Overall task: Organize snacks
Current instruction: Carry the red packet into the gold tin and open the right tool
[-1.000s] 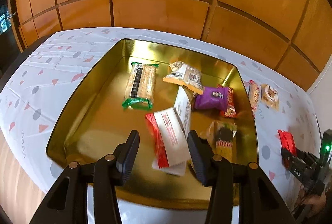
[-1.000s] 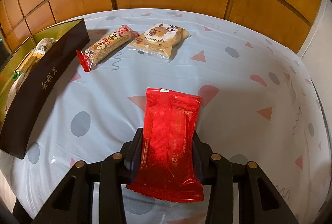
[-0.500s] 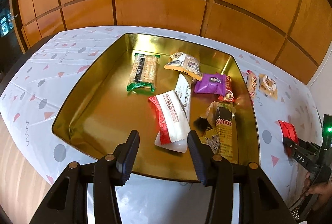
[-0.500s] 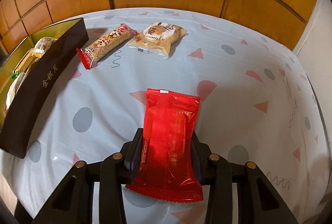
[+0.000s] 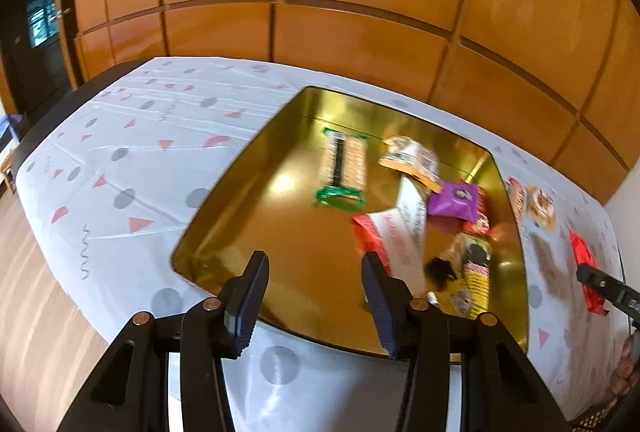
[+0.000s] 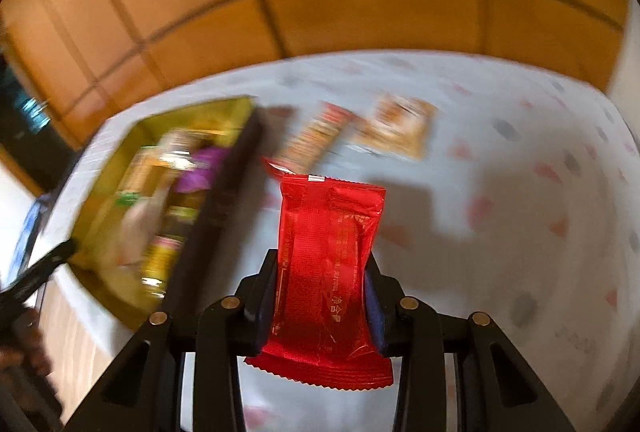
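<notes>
Right fingers [image 6: 320, 296] have just been closing; they are now pinching the red packet [image 6: 328, 264], which is off the counter [image 6: 500, 232] where it lay a second ago. Judging it bound for the gold tin [image 5: 224, 207]. Left fingers [image 5: 316, 302] are standing half open, holding nothing, hanging over the tin's near rim. Packet is glossy crinkled foil with sawtooth ends; tin is mirror-smooth metal, shallow, with several wrapped snacks already lying inside.

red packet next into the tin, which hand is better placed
Right. Its tool already grips the red packet beside the tin. The left tool hangs open with nothing in it.
</notes>
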The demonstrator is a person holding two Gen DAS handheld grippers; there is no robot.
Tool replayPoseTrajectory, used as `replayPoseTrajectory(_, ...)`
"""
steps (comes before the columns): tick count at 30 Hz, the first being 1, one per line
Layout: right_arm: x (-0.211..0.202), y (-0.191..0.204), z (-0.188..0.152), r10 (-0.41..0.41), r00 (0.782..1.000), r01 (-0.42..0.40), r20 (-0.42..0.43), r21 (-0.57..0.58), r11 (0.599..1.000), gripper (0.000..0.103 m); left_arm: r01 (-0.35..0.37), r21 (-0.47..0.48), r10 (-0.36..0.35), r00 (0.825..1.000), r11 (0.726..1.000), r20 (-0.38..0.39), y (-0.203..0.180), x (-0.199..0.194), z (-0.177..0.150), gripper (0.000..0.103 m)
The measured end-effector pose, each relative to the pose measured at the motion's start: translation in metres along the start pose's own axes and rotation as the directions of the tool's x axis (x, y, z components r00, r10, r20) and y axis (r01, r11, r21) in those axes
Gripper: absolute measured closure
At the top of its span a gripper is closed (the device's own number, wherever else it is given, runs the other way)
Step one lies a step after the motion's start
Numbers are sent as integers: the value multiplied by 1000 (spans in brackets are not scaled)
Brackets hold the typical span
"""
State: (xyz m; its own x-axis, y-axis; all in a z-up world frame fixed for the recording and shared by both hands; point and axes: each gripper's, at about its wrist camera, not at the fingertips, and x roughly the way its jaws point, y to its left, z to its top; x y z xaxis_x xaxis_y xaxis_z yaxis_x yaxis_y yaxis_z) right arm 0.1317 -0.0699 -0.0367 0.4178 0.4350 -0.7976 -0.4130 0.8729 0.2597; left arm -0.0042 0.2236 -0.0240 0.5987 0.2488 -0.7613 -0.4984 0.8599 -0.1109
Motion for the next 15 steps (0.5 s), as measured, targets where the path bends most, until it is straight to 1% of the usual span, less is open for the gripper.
replayPoseTrajectory(4, 1, 52, 8, 108, 994, -108, -5, -105, 989, 65, -12, -22, 12, 1000, 1000, 1, 10, 1, 0, 54)
replayPoseTrajectory(5, 4, 67, 10, 142, 990, -143, -19, -128, 981, 65, -13, -26, 13, 1000, 1000, 2, 12, 1, 0, 54)
replayPoseTrajectory(8, 17, 102, 12, 208, 976, -215, -57, -172, 961, 65, -14, -34, 14, 1000, 999, 4, 15, 1, 0, 54)
replayPoseTrajectory(10, 25, 122, 13, 244, 966, -257, -89, -197, 946, 64, -16, -37, 16, 1000, 999, 6, 17, 1, 0, 54)
replayPoseTrajectory(11, 33, 136, 12, 253, 961, -271, -110, -218, 938, 64, -17, -39, 17, 1000, 999, 6, 18, 1, 0, 54)
replayPoseTrajectory(13, 44, 150, 10, 258, 957, -283, -134, -231, 931, 64, -18, -46, 18, 1000, 999, 7, 20, 2, 0, 54)
replayPoseTrajectory(15, 60, 168, 8, 281, 943, -317, -176, -234, 919, 64, -20, -53, 21, 1000, 998, 8, 22, 1, 0, 54)
